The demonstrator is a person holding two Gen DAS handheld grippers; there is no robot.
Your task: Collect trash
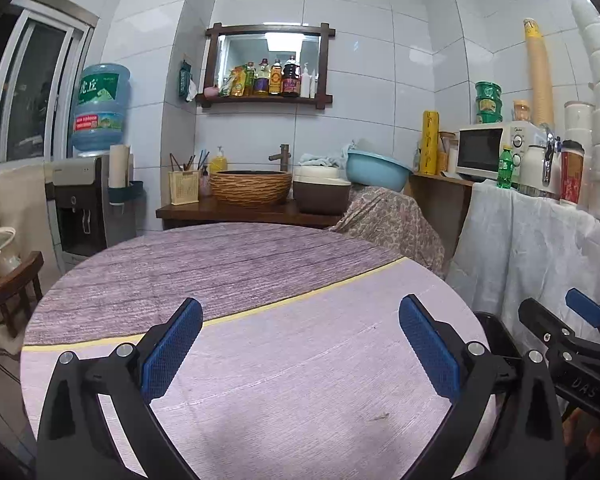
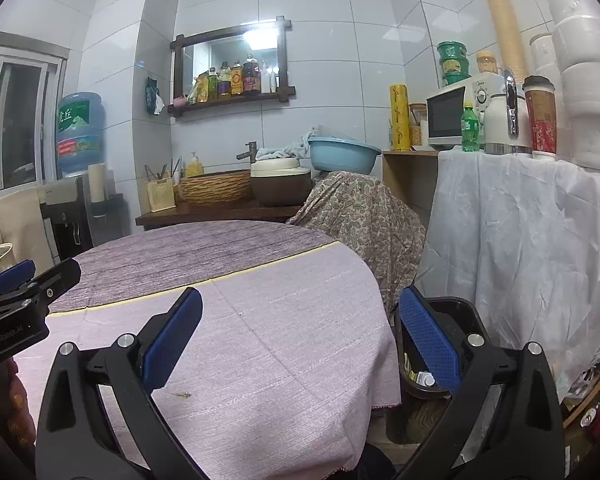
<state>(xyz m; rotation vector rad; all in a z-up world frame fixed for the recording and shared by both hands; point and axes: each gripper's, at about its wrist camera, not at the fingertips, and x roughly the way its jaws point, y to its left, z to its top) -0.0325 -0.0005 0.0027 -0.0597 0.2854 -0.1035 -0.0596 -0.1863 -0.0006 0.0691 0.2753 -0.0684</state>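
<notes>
My left gripper (image 1: 300, 344) is open and empty above the round table (image 1: 240, 264) with its purple cloth. My right gripper (image 2: 300, 336) is open and empty, over the table's right edge. A black trash bin (image 2: 460, 312) stands on the floor beside the table, under the right finger; a white scrap (image 2: 425, 378) and yellow packaging lie inside it. The bin's rim also shows in the left wrist view (image 1: 496, 324). A small brown crumb (image 2: 183, 394) lies on the cloth near my right gripper, and shows in the left wrist view (image 1: 378, 417). Each gripper appears in the other's view.
A cupboard draped in white cloth (image 2: 520, 232) stands right of the bin, with a microwave (image 2: 448, 116), green bottle (image 2: 470, 128), kettle and cups on top. A floral-covered object (image 2: 360, 216) sits behind the table. A counter with a basket sink (image 1: 250, 186) lies beyond; a water dispenser (image 1: 88, 200) stands left.
</notes>
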